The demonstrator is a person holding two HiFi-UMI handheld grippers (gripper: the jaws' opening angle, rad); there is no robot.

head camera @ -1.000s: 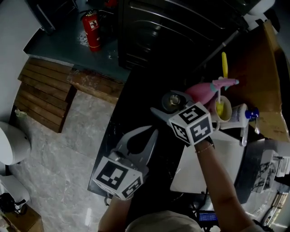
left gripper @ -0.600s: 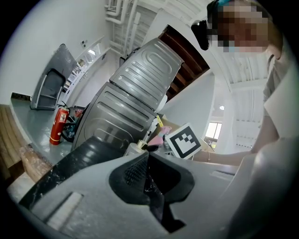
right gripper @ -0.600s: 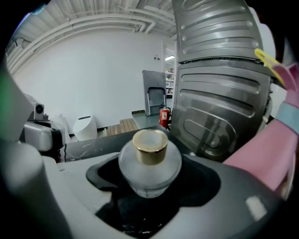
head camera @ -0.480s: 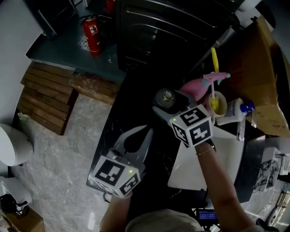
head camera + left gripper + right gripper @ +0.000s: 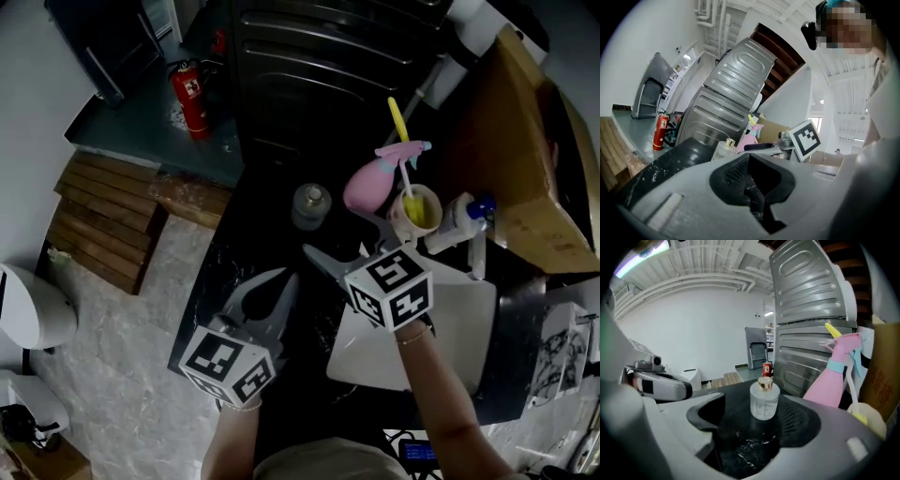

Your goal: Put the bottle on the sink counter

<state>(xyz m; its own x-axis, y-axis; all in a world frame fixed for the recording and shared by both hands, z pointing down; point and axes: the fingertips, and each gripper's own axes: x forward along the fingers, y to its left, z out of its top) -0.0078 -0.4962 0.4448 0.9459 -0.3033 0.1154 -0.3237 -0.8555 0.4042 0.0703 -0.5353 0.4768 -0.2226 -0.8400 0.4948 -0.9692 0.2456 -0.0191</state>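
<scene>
The bottle (image 5: pixel 310 206), small, frosted and gold-capped, stands upright by itself on the black marbled sink counter (image 5: pixel 232 267). In the right gripper view the bottle (image 5: pixel 764 401) is just past the jaw tips, with bare counter between them. My right gripper (image 5: pixel 336 255) is open and empty, a little nearer to me than the bottle. My left gripper (image 5: pixel 281 281) hovers over the counter's left part, shut on nothing. In the left gripper view its pads (image 5: pixel 736 173) close on a narrow dark gap.
A pink spray bottle (image 5: pixel 370 185), a yellow cup (image 5: pixel 417 208) with a brush and a white pump bottle (image 5: pixel 459 217) stand right of the bottle. The white sink basin (image 5: pixel 469 319) lies at right. A ribbed grey appliance (image 5: pixel 319 56) rises behind. A fire extinguisher (image 5: pixel 190 94) stands on the floor.
My right gripper held the bottle between its jaws; it has let go and drawn back toward me. The bottle now stands free. The left gripper stayed shut and shifted slightly left.
</scene>
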